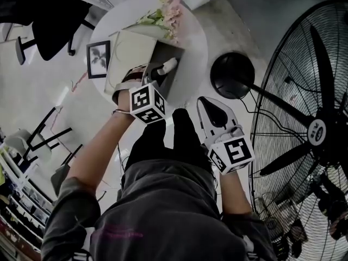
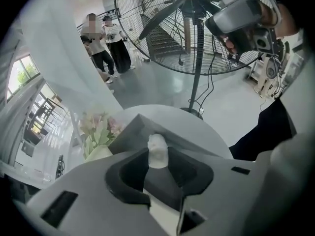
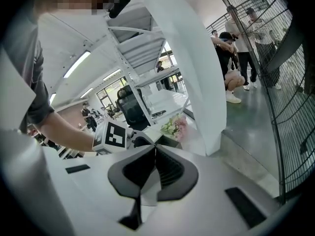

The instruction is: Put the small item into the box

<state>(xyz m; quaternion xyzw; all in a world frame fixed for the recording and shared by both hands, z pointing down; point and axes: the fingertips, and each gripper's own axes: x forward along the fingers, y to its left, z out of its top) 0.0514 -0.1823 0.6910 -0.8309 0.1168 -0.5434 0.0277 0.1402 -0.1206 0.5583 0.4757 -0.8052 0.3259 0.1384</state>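
The small white item [image 2: 157, 147] sits pinched between the dark pads of my left gripper [image 2: 158, 157], which is shut on it. In the head view the item [image 1: 168, 65] hangs over the dark open inside of the box [image 1: 169, 83] on the round white table [image 1: 196, 42], with the left gripper [image 1: 162, 69] reaching in from the near side. The box's grey edge [image 2: 140, 127] lies just beyond the item. My right gripper [image 1: 209, 103] is held off the table's near right side; its jaws [image 3: 155, 151] meet with nothing between them, so it is shut.
A bunch of pink flowers [image 1: 163, 14] lies at the table's far side behind the box, and a framed picture [image 1: 98, 58] stands at its left. A big floor fan [image 1: 312, 129] with a black round base [image 1: 232, 75] stands to the right. People [image 2: 106, 41] stand far off.
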